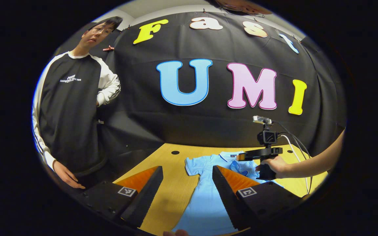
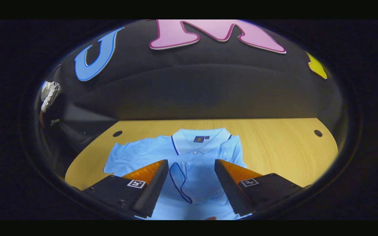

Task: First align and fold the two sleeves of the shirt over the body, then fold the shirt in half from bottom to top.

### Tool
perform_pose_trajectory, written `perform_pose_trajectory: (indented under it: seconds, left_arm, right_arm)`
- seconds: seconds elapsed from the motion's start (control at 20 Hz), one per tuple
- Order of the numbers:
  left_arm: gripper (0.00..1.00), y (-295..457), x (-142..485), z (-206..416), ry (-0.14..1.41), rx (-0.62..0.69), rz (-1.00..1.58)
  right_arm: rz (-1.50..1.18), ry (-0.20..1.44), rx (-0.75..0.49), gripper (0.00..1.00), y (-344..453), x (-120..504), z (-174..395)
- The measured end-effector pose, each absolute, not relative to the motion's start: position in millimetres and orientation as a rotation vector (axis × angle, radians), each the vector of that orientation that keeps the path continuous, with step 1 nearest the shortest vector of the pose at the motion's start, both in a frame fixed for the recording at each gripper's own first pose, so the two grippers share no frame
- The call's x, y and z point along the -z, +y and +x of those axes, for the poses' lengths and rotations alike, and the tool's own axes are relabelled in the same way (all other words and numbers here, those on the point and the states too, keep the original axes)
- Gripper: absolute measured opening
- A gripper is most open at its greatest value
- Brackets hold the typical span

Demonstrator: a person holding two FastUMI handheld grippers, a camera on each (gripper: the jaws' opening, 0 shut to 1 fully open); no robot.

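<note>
In the left gripper view, the left gripper (image 1: 187,186) has its jaws spread wide with nothing between them; it hangs above the near part of the table (image 1: 172,186), and the lower body of the light blue shirt (image 1: 205,200) shows through the gap. The shirt lies flat on the wooden table, collar toward the booth wall, one short sleeve (image 1: 194,164) spread out to the side. Farther off on the right, a hand (image 1: 276,165) on a bare forearm grips the handle of the right gripper (image 1: 241,156), which is level over the shirt's upper part near the collar; from this angle it cannot be told how its jaws stand. Cables trail from it across the table's right edge. At the left a person (image 1: 74,111) in a dark top with white sleeves stands beside the table, one hand resting at its edge. In the right gripper view, the right gripper (image 2: 191,173) also has its jaws released and wide apart, grasping nothing, poised over the chest of the shirt (image 2: 192,157). The collar (image 2: 200,139) lies straight ahead of it. The sleeve (image 2: 128,154) on that view's left lies spread on the table (image 2: 274,144), while the other sleeve, with its dark-trimmed cuff (image 2: 179,182), is already folded across the body between the fingers. Two dark round holes (image 2: 318,133) mark the table's far corners.
</note>
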State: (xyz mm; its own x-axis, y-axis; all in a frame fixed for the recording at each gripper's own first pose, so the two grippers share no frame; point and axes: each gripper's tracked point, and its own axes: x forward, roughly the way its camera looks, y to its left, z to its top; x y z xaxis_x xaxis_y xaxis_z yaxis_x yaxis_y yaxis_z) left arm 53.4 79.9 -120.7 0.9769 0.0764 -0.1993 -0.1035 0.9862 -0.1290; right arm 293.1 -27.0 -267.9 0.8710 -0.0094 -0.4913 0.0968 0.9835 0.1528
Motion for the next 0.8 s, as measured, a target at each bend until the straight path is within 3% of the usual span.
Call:
perform_pose_trajectory:
  seconds: [0.05, 0.1, 0.25, 0.3, 0.55, 0.7, 0.8]
  left_arm:
    - [0.96, 79.6, 119.5, 57.8, 0.189, -0.087, -0.14]
    - [0.96, 79.4, 117.8, 63.6, 0.186, -0.083, -0.14]
    - [0.97, 78.6, 116.2, 83.4, 0.178, -0.068, -0.138]
    - [0.97, 78.5, 114.8, 91.2, 0.176, -0.066, -0.138]
    - [0.97, 69.9, 115.4, 119.9, 0.155, -0.05, -0.131]
    - [0.96, 49.7, 155.3, 149.2, 0.251, 0.037, -0.114]
    - [0.96, 35.0, 196.3, 170.1, 0.411, 0.115, -0.149]
  right_arm:
    - [0.154, 0.481, 0.051, 0.82, -31.7, 253.0, 286.4]
    - [0.141, 0.45, 0.046, 0.93, -36.4, 238.4, 277.9]
    - [0.116, 0.376, 0.037, 0.85, -48.0, 195.6, 235.5]
    - [0.113, 0.342, 0.042, 0.94, -51.1, 179.5, 219.4]
    - [0.123, 0.197, 0.088, 0.96, -51.7, 105.8, 131.7]
    - [0.051, 0.124, 0.13, 0.96, -50.6, 77.6, 83.7]
    - [-0.003, 0.127, 0.124, 0.96, -46.3, 76.1, 58.4]
